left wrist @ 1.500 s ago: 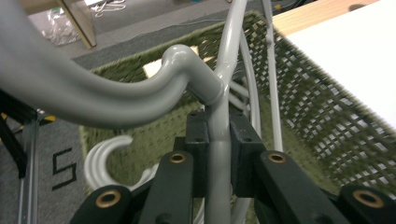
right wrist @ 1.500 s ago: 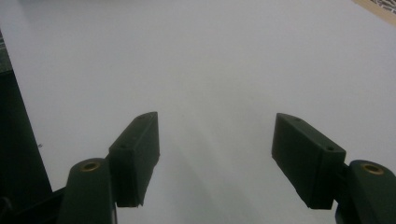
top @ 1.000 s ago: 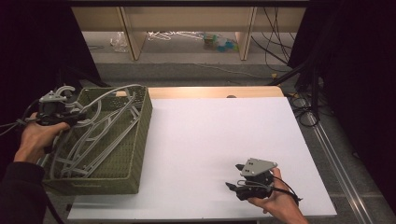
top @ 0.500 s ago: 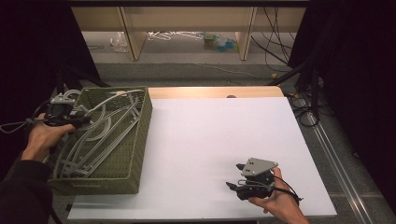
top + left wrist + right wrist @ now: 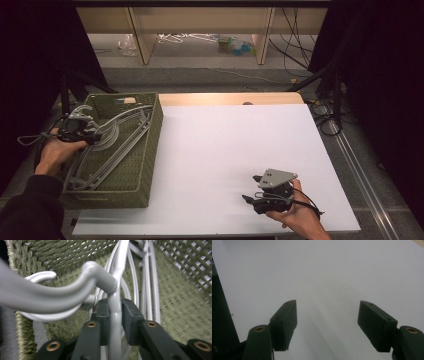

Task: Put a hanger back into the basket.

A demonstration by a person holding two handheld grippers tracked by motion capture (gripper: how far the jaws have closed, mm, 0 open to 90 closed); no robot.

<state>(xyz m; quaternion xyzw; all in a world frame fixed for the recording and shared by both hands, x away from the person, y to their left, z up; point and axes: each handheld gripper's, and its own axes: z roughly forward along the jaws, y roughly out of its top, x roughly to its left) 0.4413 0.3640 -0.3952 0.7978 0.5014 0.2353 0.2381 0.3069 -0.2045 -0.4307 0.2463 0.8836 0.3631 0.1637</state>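
Observation:
Several grey plastic hangers (image 5: 117,140) lie in a green woven basket (image 5: 145,155) at the table's left. At the basket's left rim my left gripper (image 5: 97,136) is shut on the neck of one grey hanger (image 5: 115,315), just below its hook (image 5: 57,293). The jaws clamp the thin grey bar from both sides. My right gripper (image 5: 252,188) rests near the table's front edge on the right, held by a hand. Its jaws stand wide open over the bare white table top (image 5: 332,277), with nothing between the pads (image 5: 284,322).
The white table top (image 5: 235,150) stretches between the basket and the right gripper. A wooden strip (image 5: 225,98) runs along the table's far edge. Cables (image 5: 325,110) hang at the back right, and shelves with clutter stand beyond on the floor.
My left hand and gripper have drawn back toward the front along the basket's left rim, taking the hanger's hook end with them. The right gripper has not moved.

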